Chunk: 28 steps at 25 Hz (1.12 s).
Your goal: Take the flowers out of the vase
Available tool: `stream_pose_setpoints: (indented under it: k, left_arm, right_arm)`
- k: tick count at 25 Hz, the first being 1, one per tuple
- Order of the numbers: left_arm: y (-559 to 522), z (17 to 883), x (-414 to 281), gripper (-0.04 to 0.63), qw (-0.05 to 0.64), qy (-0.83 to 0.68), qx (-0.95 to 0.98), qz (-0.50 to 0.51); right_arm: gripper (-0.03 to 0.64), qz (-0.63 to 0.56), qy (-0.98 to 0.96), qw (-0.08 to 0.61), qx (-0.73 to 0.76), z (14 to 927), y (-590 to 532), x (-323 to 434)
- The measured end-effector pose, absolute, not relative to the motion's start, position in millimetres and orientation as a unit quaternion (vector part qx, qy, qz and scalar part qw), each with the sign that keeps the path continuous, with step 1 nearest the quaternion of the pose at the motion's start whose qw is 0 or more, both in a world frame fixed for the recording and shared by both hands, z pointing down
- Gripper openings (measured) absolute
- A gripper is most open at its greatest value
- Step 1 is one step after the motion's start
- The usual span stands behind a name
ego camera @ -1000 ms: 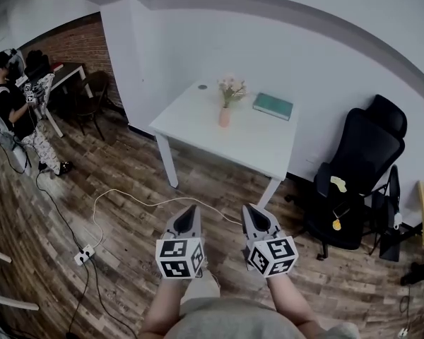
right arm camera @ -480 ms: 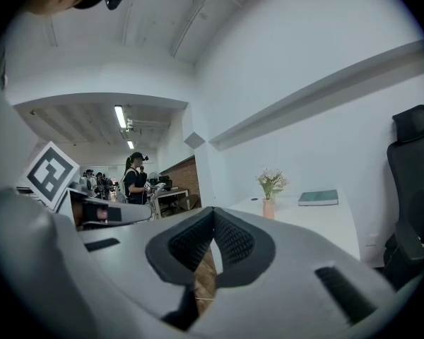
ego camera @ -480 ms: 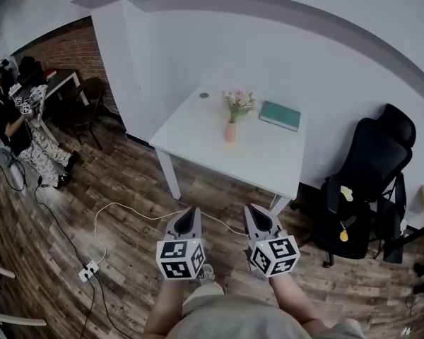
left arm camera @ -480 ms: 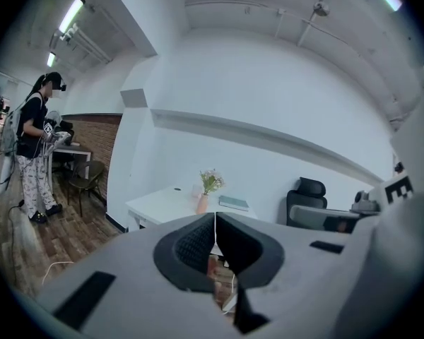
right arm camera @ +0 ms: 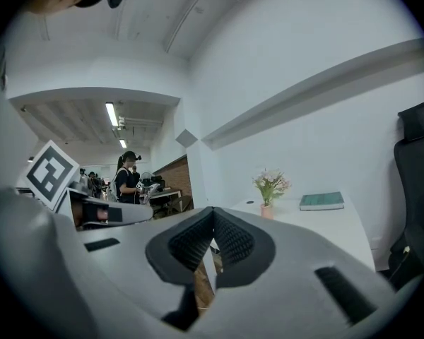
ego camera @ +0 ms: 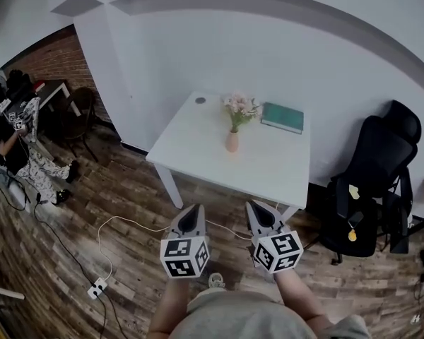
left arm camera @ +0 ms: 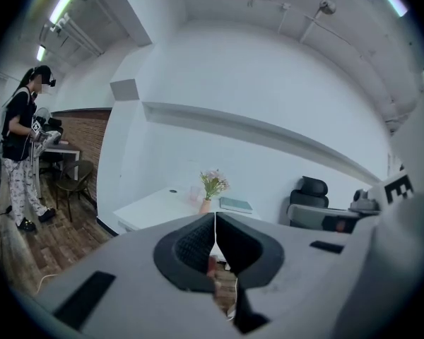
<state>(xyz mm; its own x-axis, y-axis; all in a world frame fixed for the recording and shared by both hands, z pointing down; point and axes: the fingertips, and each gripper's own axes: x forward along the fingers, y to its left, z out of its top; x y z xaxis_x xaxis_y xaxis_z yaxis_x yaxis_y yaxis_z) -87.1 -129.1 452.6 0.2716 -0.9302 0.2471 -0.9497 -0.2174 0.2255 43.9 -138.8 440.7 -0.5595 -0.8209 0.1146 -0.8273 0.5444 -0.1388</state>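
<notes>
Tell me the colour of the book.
Teal book; the head view shows it best.

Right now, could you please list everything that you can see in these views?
table: one, white, centre of the head view
vase: one, pink, on the table
flowers: one bunch, pale pink and green, standing in the vase
book: one, green, flat on the table, right of the vase
office chair: one, black, right of the table
cable with power strip: one, white, on the wooden floor, left
other person: one, dark top, far left
left gripper: one, grey, jaws together, empty, short of the table
right gripper: one, grey, jaws together, empty, beside the left one
</notes>
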Motion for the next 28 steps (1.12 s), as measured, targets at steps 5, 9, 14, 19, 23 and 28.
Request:
stream_pose_setpoints:
  k: [5,9,14,19,23,28]
  left_arm:
    - [-163.5,457.6,-94.8,0.008,0.167,-0.592,0.787,0.034]
    - [-186.1,461.8,-98.8,0.008,0.17,-0.586,0.791,0.035]
    - [-208.5,469.8,-103.6,0.008,0.174,-0.581,0.794,0.043]
    - [-221.7,476.7,-109.8,0.008,0.181,-0.58,0.792,0.05]
    - [-235.4,485.3,-114.9,0.008,0.19,-0.585,0.787,0.049]
    - [-262.0,490.7,-122.4,0.008,0.191,-0.591,0.783,0.049]
  right_arm:
    - [0.002,0.089,-0.871,0.016,0.483,444.3,-170.3,38.3]
    - [0.002,0.088,-0.865,0.016,0.494,445.3,-192.1,36.5]
    - [0.002,0.08,-0.859,0.016,0.505,444.1,-216.9,34.9]
    - [0.002,0.086,-0.853,0.023,0.514,453.2,-233.6,34.1]
    - [0.002,0.088,-0.854,0.03,0.511,459.4,-251.4,31.3]
    - [0.002,0.087,-0.855,0.036,0.51,468.7,-283.1,27.2]
